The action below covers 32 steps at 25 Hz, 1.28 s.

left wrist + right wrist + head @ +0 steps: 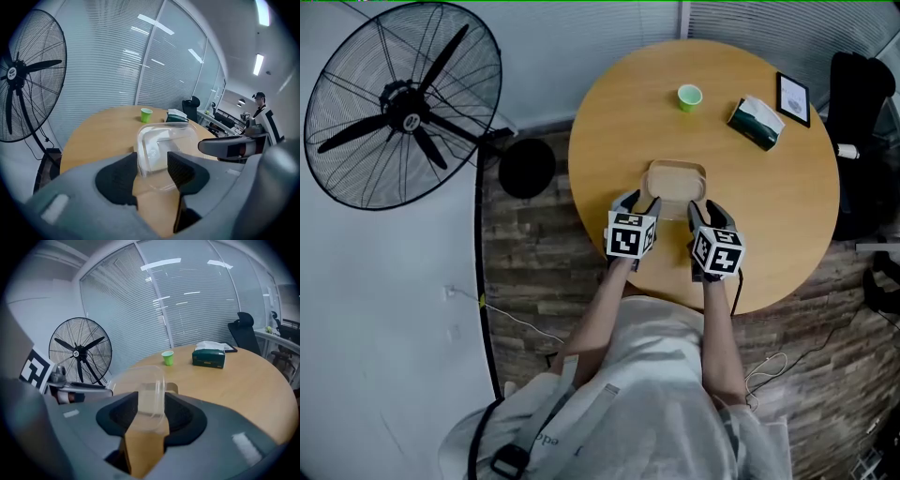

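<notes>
Head view: the left gripper (636,202) and the right gripper (703,210) are sitting at the two near corners of a tan food box (677,183), at the center of the frame. The box is resting near the near edge of a round wooden table (769,234). A green cup (690,97) and a tissue box (757,123) are standing toward the upper right, and a floor fan (403,108) is filling the upper left.

Left gripper view: the jaws are pinching the near corner of the box's clear lid (164,140), at the center of the frame, with both pads touching it.

Right gripper view: the jaws are clamping the lid's rim, which is showing edge-on between the pads at lower center.
</notes>
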Tool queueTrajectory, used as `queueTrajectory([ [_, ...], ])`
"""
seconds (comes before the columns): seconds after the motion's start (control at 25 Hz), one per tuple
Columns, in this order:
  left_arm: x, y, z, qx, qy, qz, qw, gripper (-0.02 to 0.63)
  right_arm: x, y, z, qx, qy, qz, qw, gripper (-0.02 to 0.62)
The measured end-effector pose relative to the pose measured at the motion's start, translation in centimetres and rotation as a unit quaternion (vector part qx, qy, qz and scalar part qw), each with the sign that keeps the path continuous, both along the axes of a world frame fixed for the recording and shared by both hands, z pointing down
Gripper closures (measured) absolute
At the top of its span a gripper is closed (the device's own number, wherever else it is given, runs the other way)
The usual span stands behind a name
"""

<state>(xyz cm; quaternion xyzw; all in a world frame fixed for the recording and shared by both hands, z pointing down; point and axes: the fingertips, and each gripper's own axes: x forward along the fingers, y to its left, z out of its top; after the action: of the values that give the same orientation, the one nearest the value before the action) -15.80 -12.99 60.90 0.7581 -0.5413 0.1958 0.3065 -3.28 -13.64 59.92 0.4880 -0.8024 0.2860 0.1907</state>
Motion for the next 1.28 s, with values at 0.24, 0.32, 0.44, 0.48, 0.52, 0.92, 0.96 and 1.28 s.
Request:
queueTrajectory([
  [0.24, 0.7, 0.2, -0.8, 0.011, 0.004, 0.011, 0.9999, 0.397, 0.7, 0.4, -0.6, 0.006, 0.000, 0.007, 1.000, 0.423],
  [0.32, 1.0, 0.2, -1.1, 0.015, 0.005, 0.014, 0.9998, 0.397, 1.0, 0.4, -0.8, 0.009, 0.000, 0.008, 1.000, 0.423],
  [0.44, 1.3, 0.1, -1.3, 0.017, 0.006, 0.017, 0.9997, 0.397, 1.2, 0.3, -1.1, 0.012, 0.000, 0.010, 1.000, 0.423],
  [0.48, 1.3, 0.0, -1.4, 0.018, 0.005, 0.018, 0.9997, 0.397, 1.3, 0.3, -1.2, 0.012, 0.000, 0.010, 1.000, 0.423],
  [0.52, 1.3, 0.0, -1.5, 0.019, 0.006, 0.018, 0.9996, 0.397, 1.3, 0.2, -1.2, 0.013, -0.001, 0.011, 1.000, 0.423],
  [0.92, 1.2, -0.2, -2.3, 0.031, 0.011, 0.019, 0.9993, 0.397, 1.0, -0.1, -2.2, 0.022, -0.005, 0.008, 1.000, 0.414],
  [0.96, 1.2, -0.2, -2.4, 0.031, 0.011, 0.019, 0.9993, 0.397, 1.0, -0.1, -2.3, 0.024, -0.004, 0.008, 1.000, 0.414],
  [1.28, 1.2, -0.7, -3.0, 0.038, 0.012, 0.019, 0.9990, 0.397, 1.0, -0.4, -2.8, 0.029, -0.001, 0.003, 1.000, 0.413],
])
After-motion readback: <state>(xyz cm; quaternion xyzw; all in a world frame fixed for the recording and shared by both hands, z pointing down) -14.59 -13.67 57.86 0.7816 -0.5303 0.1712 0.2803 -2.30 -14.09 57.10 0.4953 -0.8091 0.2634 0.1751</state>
